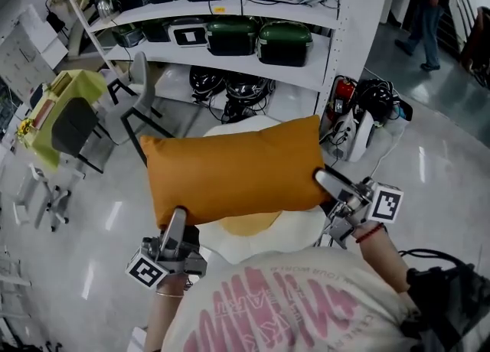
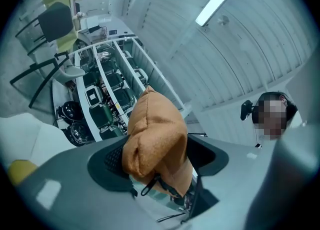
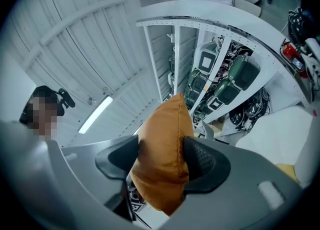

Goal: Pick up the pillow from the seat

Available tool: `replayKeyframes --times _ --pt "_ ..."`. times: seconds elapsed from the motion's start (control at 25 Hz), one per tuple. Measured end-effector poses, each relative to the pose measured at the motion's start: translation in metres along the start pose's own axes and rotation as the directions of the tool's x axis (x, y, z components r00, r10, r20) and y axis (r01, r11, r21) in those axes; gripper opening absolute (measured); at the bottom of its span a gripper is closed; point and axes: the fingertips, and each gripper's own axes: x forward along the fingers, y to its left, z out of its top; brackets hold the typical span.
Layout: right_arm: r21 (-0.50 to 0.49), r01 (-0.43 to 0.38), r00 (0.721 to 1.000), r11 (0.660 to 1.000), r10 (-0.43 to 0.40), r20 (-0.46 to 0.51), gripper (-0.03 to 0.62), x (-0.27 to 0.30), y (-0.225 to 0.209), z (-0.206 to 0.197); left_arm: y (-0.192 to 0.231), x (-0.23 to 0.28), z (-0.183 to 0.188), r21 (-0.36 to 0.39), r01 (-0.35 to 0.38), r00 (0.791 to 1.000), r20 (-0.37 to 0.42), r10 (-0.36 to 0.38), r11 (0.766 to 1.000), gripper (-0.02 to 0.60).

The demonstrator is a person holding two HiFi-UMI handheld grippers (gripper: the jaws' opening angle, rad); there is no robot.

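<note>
Left tongs (image 1: pixel 178 216) and right tongs (image 1: pixel 325 178) gripped the orange pillow's (image 1: pixel 230 171) ends; lifting evenly would keep it level.

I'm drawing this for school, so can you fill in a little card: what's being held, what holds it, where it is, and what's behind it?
Held thing: orange pillow
Left tool: shut on the pillow's near left corner
Right tool: shut on the pillow's right edge
Where: held up above the white seat
Behind: white shelf with green cases
</note>
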Motion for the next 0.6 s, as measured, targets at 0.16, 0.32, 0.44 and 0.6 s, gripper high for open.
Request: replayKeyframes --times 0.16,0.32,0.44,0.6 --pt "-0.008 0.011 1.000 1.000 -0.011 -0.004 0.273 -0.0009 -0.0033 0.0001 0.0032 0.0009 -0.0002 0.025 -0.011 1.000 -0.009 0.011 1.000 0.336" --pt "-0.039 0.018 1.000 0.999 -0.018 -0.004 0.273 0.0014 0.0019 0.0032 0.0037 -0.0019 -0.0016 0.031 -0.017 1.000 -0.010 0.017 0.999 0.336" --pt "-0.040 0.015 1.000 0.999 -0.015 -0.004 0.273 0.0024 0.0016 0.0034 0.0023 -0.0010 -0.0022 0.027 -0.003 1.000 -0.004 0.003 1.000 0.336" --pt "-0.033 0.022 0.999 0.999 -0.023 -0.026 0.273 -0.0022 -0.0053 -0.0017 0.0051 -0.0030 -0.0041 0.032 -0.012 1.000 -0.012 0.012 0.999 0.336"
